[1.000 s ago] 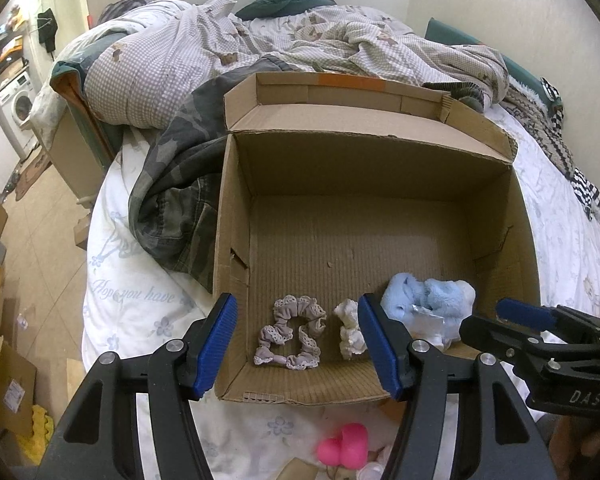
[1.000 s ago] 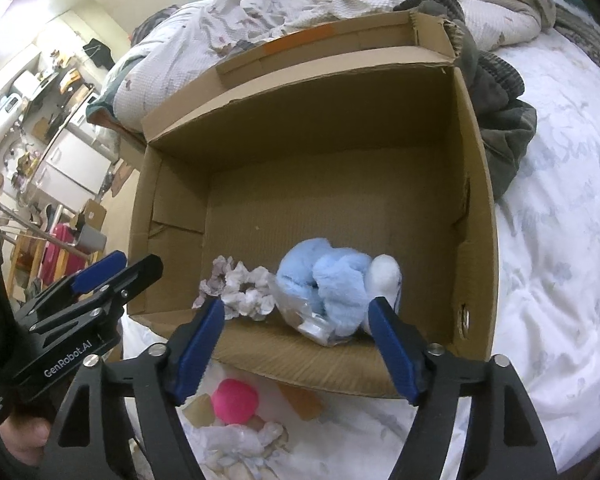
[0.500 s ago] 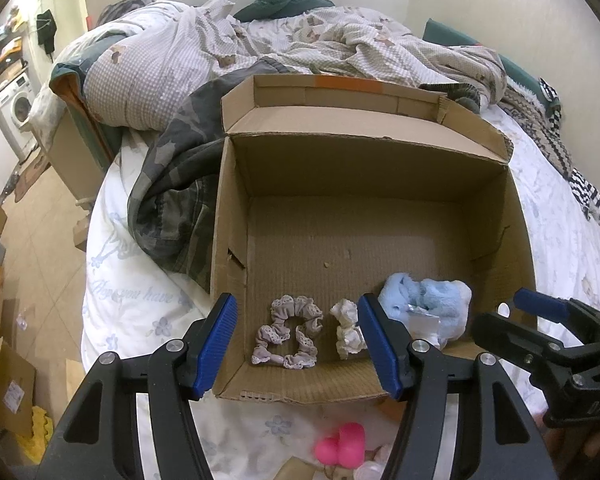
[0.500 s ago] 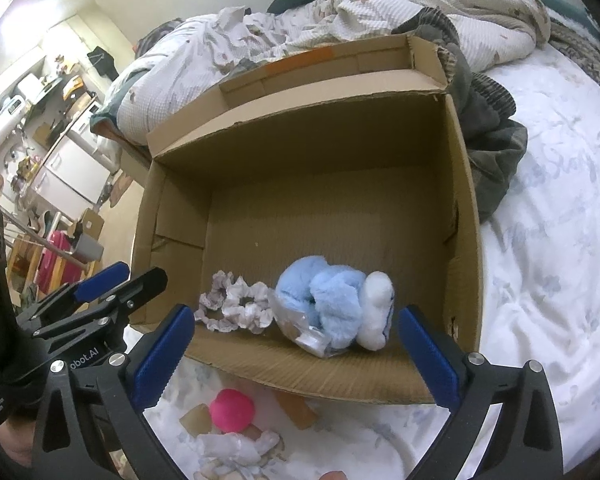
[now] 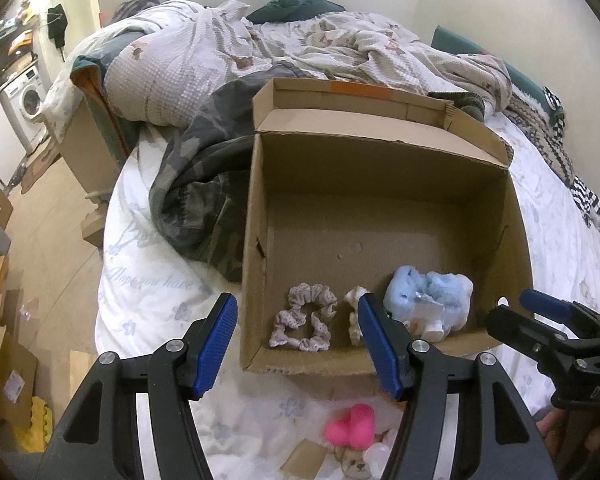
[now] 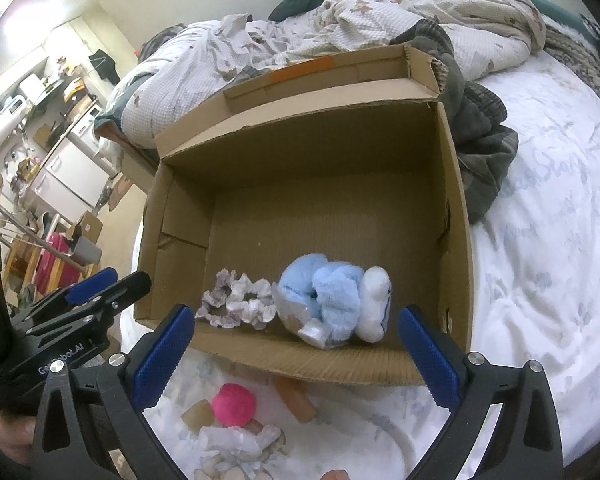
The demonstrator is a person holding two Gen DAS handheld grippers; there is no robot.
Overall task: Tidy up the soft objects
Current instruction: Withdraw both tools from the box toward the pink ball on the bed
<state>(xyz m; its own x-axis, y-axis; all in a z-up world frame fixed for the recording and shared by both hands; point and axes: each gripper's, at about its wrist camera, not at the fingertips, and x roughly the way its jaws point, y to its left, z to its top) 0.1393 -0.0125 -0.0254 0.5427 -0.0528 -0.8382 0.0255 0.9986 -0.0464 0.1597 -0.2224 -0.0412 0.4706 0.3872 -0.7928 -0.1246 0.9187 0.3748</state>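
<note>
A cardboard box sits open on the bed, mid-frame. Inside, along its near wall, lie a scrunchie at left, a second small scrunchie beside it, and a plush toy at right. A crumpled jacket lies against the box's left side, and a rumpled quilt lies behind the box. On the bed in front of the box, at lower centre, lies a small plush heart.
</note>
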